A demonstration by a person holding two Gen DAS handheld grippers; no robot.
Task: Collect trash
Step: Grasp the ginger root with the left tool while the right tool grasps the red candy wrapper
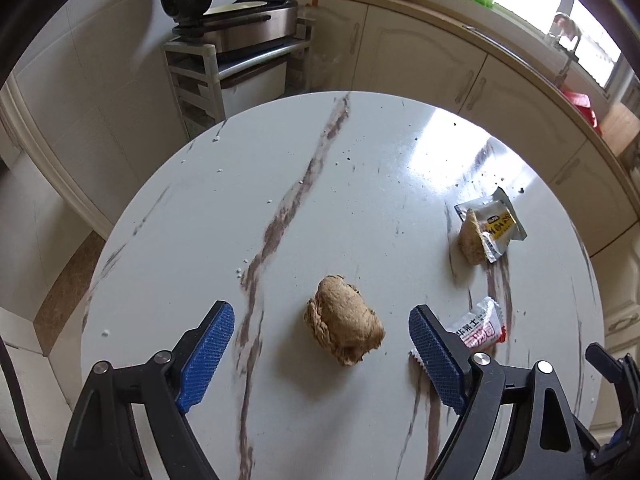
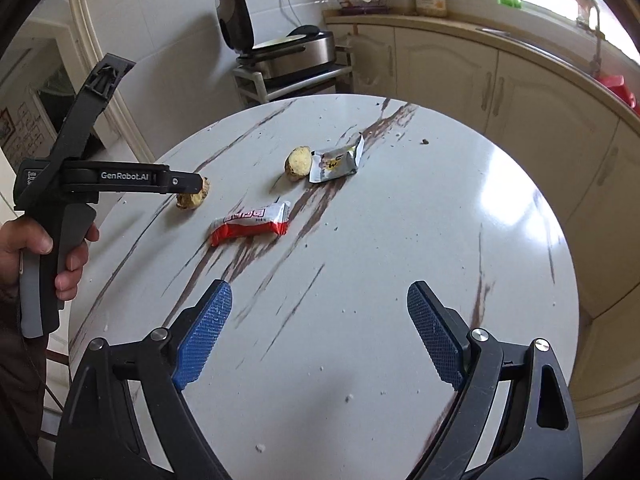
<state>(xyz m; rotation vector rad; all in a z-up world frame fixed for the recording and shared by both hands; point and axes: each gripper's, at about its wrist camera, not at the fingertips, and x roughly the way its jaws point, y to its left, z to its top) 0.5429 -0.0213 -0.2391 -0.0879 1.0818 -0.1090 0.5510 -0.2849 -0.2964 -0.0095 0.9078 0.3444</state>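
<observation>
Here: round marble surface [image 1: 320,200] carrying a brown bread lump [image 1: 344,330] between the wide-open, empty left gripper [image 1: 320,356]; red-white wrapper [image 2: 250,224] just right of it; silver packet [image 2: 336,162] with a second lump [image 2: 299,163] farther off. Right gripper [image 2: 320,336] wide open, empty, over bare surface.

Round marble table [image 1: 192,240], cream cabinets [image 1: 420,56]
</observation>
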